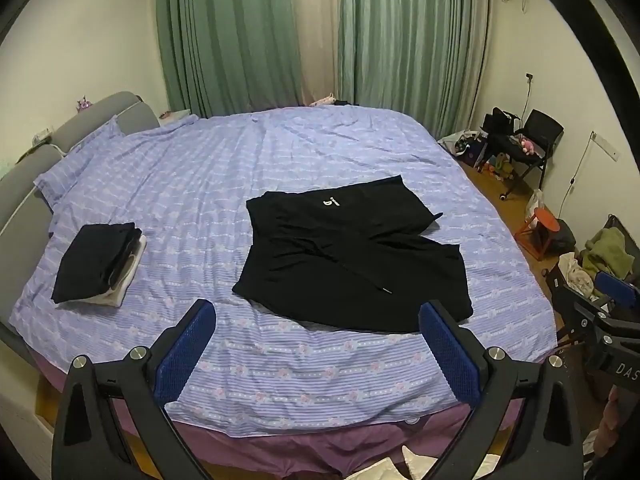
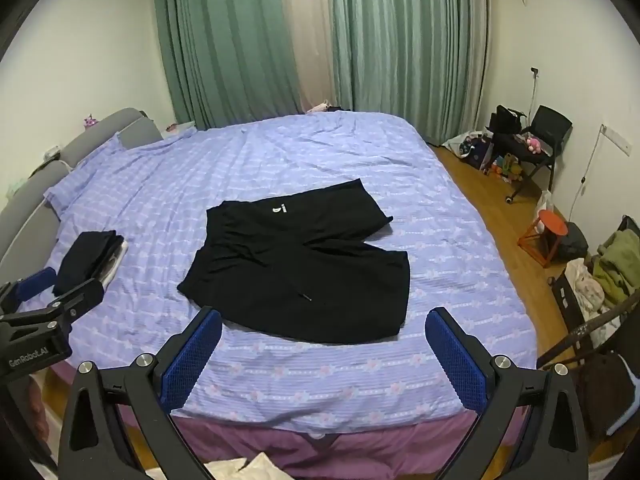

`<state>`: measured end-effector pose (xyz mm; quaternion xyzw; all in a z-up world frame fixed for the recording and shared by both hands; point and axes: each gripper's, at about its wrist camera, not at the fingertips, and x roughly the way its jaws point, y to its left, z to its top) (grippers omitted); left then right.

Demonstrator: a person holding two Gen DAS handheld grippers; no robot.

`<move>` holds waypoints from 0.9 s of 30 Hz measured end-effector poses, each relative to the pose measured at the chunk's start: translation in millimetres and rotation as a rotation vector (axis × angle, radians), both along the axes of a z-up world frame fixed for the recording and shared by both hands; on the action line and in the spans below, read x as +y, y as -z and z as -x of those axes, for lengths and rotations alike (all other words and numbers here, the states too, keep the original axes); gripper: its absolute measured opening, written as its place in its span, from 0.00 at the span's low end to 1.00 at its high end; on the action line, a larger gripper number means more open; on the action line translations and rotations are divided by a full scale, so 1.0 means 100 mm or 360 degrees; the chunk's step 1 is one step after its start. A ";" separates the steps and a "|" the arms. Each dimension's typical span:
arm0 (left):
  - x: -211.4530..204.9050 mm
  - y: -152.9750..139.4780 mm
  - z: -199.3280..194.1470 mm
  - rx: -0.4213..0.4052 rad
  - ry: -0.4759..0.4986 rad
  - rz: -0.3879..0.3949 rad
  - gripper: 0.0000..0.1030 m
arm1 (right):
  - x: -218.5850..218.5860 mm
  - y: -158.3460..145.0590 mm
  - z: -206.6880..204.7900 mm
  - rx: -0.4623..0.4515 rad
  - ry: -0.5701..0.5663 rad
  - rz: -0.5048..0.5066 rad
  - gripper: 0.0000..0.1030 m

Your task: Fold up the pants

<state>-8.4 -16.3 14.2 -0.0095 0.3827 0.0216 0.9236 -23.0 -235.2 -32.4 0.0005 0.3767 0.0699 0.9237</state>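
Black pants (image 1: 352,256) with a white logo and a drawstring lie loosely spread on the bed, waistband to the left, legs bunched to the right; they also show in the right wrist view (image 2: 304,268). My left gripper (image 1: 316,344) is open and empty, held above the bed's near edge, short of the pants. My right gripper (image 2: 324,348) is open and empty, also short of the pants' near edge. The right gripper shows at the right edge of the left wrist view (image 1: 600,312). The left gripper shows at the left edge of the right wrist view (image 2: 36,312).
The bed (image 1: 248,392) has a lilac striped cover. A stack of folded clothes (image 1: 96,264) lies at its left. A grey headboard (image 1: 24,176) stands at left. An orange stool (image 2: 548,232), a black chair (image 2: 536,140) and piled clothes (image 2: 612,264) stand on the floor at right.
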 end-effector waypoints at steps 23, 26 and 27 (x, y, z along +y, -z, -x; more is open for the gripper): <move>0.05 -0.01 -0.02 -0.0020 -0.0022 0.0020 1.00 | 0.01 -0.07 -0.09 -0.0026 -0.0030 0.0009 1.00; 0.07 -0.01 -0.04 -0.0021 -0.0022 0.0022 1.00 | 0.01 -0.07 -0.08 -0.0027 -0.0031 0.0009 1.00; 0.07 -0.01 -0.03 -0.0022 -0.0022 0.0022 1.00 | 0.01 -0.07 -0.09 -0.0026 -0.0031 0.0009 1.00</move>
